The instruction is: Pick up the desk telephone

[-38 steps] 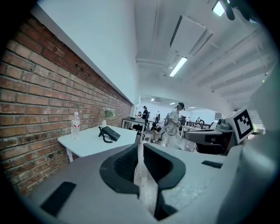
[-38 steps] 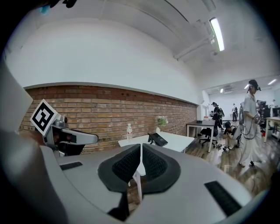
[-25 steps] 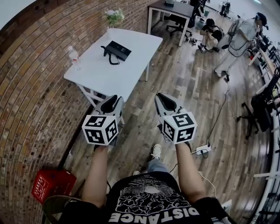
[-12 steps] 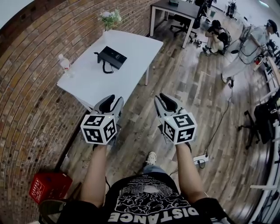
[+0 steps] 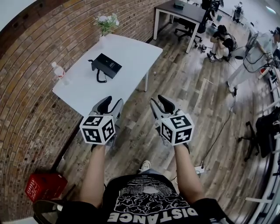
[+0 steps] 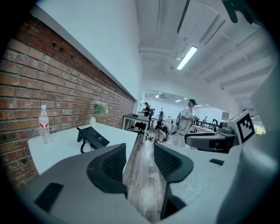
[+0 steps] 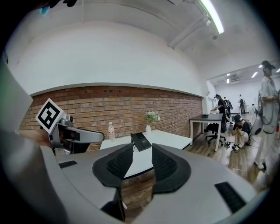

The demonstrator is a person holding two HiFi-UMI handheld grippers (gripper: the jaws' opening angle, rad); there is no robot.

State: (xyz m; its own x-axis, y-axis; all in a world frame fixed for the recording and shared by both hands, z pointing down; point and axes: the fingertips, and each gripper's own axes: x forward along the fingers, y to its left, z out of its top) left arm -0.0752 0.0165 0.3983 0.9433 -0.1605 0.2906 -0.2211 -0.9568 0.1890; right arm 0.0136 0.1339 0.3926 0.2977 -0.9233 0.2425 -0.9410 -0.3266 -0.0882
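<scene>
1. A brick wall (image 5: 39, 65) runs along the left, white above the brick.
2. The floor (image 5: 188, 100) is wood plank.
3. A white surface (image 5: 131, 52) stands against the wall, with a dark desk (image 5: 183, 9) beyond.
4. A strip light (image 6: 189, 57) glows on the white ceiling (image 6: 162, 26).
5. A red crate (image 5: 43, 186) sits by the wall.

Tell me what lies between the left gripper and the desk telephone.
Only bare white table up to the desk telephone, in the head view; the left gripper, jaws opening, holds nothing.

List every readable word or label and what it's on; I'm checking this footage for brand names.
"DISTANCE": black T-shirt, upside down in the head view.
Desk telephone: white print, too small to read.
Water bottle label: too small to read.
Red crate: white print, blurred.
</scene>
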